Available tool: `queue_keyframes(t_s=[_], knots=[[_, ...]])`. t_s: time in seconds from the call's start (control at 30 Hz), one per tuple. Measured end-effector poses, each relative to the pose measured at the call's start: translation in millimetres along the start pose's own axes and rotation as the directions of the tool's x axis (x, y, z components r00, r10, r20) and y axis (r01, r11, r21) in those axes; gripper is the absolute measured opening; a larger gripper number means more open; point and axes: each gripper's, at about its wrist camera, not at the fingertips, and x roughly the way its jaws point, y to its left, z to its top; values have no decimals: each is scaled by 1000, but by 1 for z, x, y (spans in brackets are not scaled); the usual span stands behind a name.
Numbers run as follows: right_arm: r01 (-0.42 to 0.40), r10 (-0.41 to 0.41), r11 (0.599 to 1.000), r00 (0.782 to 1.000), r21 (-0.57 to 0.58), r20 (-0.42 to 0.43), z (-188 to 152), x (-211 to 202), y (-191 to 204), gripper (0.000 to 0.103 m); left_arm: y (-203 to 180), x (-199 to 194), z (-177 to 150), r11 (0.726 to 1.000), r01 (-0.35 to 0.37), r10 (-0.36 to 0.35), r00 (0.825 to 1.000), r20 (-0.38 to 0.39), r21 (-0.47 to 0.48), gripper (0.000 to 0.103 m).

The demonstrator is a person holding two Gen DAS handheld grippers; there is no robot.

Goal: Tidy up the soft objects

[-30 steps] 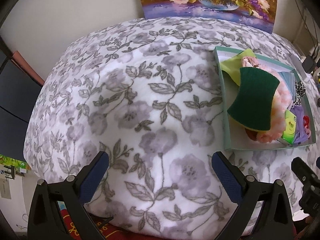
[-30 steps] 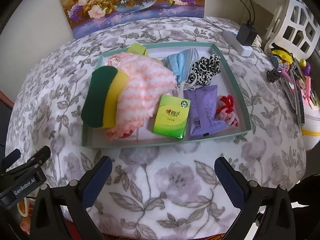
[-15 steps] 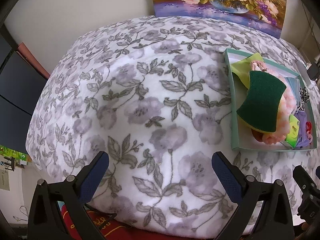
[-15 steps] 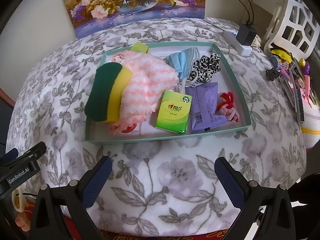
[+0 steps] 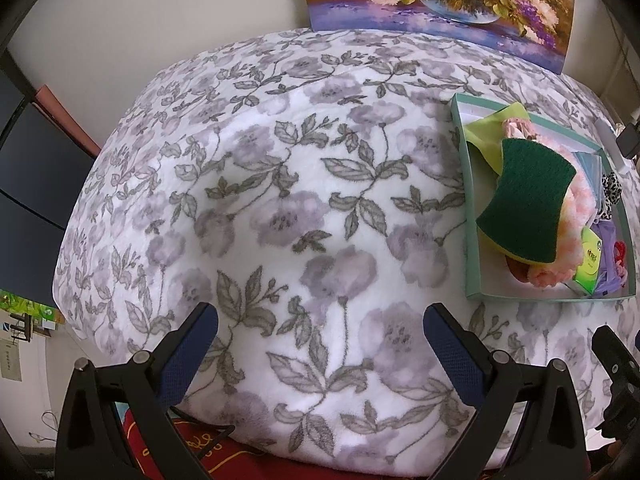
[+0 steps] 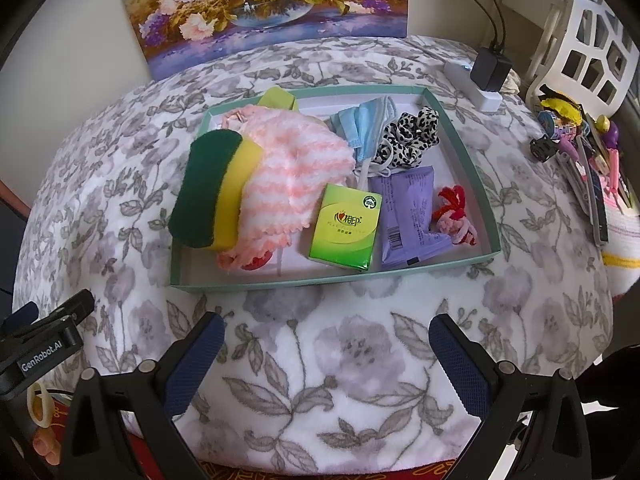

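Observation:
A teal tray (image 6: 476, 184) on the floral blanket holds soft things: a green and yellow sponge (image 6: 212, 192), a pink striped cloth (image 6: 296, 168), a blue face mask (image 6: 360, 124), a leopard scrunchie (image 6: 408, 136), a green tissue pack (image 6: 344, 228), a purple packet (image 6: 408, 212) and a red and pink hair tie (image 6: 456, 216). My right gripper (image 6: 326, 340) is open and empty, near the table's front edge, short of the tray. My left gripper (image 5: 320, 332) is open and empty over bare blanket, left of the tray (image 5: 468, 216) with the sponge (image 5: 524, 208).
A flower painting (image 6: 264, 4) leans on the wall behind. A power strip with a charger (image 6: 480, 80) lies at the back right. Hair clips and small items (image 6: 584, 152) lie on the right. A white basket (image 6: 592, 52) stands at the far right.
Both grippers have pulled back toward the table's front edge, so the tray looks farther away. Both stay open and empty. Nothing in the tray has moved.

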Motion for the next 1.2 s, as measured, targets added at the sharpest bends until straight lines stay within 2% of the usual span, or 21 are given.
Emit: queue_keyframes(t_s=[1.2], knots=[[24, -25, 999, 1000, -43, -16, 4, 6, 4, 103, -1, 8, 3, 999, 9, -8, 1000, -27, 36, 102]])
